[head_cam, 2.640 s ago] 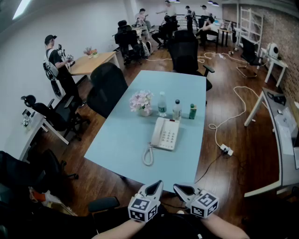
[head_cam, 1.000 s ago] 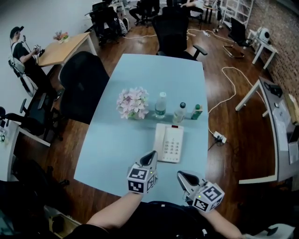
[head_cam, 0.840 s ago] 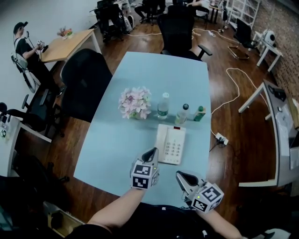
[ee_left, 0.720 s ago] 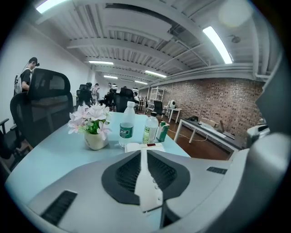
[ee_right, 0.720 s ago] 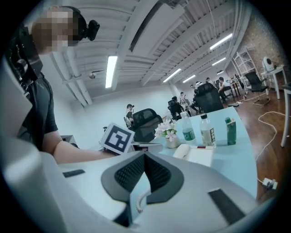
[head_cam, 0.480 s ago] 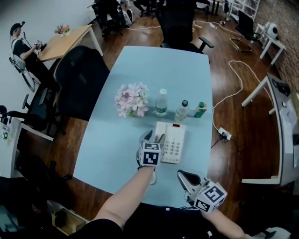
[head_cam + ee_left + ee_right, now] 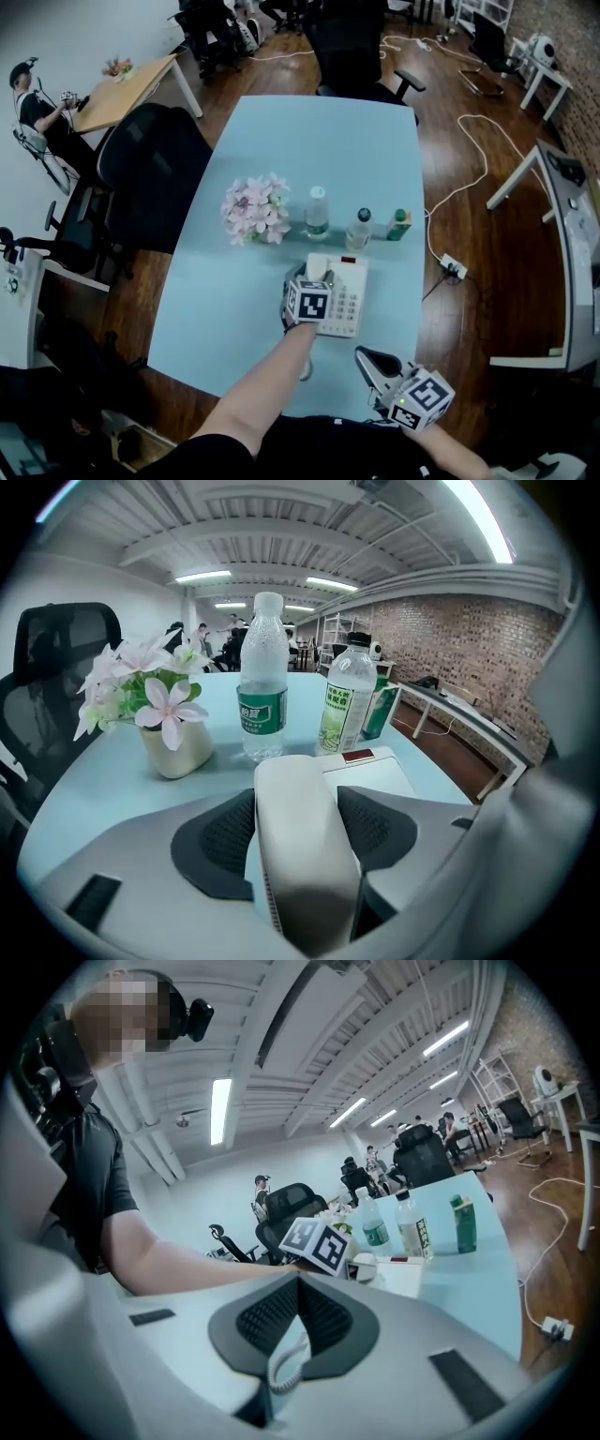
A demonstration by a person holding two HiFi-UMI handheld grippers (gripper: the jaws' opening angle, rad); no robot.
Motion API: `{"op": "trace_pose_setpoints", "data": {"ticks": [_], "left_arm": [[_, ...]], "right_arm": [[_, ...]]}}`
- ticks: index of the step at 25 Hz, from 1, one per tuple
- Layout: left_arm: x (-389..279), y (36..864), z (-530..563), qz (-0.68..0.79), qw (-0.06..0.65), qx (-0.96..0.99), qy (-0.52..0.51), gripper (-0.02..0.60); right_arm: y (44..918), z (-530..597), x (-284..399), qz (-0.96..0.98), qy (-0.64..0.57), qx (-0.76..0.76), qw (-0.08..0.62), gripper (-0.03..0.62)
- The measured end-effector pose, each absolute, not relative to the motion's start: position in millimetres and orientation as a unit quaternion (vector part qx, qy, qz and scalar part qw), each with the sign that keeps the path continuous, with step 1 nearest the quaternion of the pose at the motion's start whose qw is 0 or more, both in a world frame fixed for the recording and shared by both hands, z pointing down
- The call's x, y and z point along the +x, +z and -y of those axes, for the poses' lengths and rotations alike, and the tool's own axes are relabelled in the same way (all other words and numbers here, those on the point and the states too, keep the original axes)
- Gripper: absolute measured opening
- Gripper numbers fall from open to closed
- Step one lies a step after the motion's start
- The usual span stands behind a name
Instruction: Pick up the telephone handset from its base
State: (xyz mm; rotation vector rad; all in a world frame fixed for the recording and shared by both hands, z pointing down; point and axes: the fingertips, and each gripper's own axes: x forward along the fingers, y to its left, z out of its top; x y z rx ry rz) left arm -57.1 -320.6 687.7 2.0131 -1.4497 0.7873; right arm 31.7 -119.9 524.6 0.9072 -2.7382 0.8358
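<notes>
A white telephone base (image 7: 348, 298) lies on the light blue table (image 7: 234, 300), with its handset (image 7: 317, 262) along the left side. My left gripper (image 7: 313, 275) is lowered over the handset. In the left gripper view the handset (image 7: 302, 846) lies between the two dark pads (image 7: 217, 844), whose jaws are opening and not squeezing it. The base (image 7: 377, 769) shows beyond. My right gripper (image 7: 367, 360) hangs near the table's front edge, shut, with nothing in it. In the right gripper view its pads (image 7: 272, 1321) meet, and the coiled cord (image 7: 286, 1361) shows below them.
Behind the phone stand a pot of pale flowers (image 7: 253, 211), a water bottle (image 7: 316, 211), a second bottle (image 7: 357, 228) and a green carton (image 7: 398, 225). A black chair (image 7: 150, 178) stands left of the table, and another at its far end. A white cable (image 7: 450, 202) runs over the floor at right.
My left gripper has moved forward and down from the table's front edge onto the phone, and its jaws have opened around the handset. The right gripper has barely moved.
</notes>
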Motion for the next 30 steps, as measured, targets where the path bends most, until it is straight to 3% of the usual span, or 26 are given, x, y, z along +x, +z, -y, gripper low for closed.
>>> {"op": "trace_pose_setpoints", "data": {"ticks": [16,30], "left_arm": [[-56,682,319,0.530,0.291,0.751,0.266,0.249],[-66,581,283,0.498,0.275,0.808,0.155,0.244]], "right_arm": [[524,121,33,0.906,0.271,0.317,0.071,0.015],[502,96,22,0.913,0.240,0.324,0.066,0.015]]}}
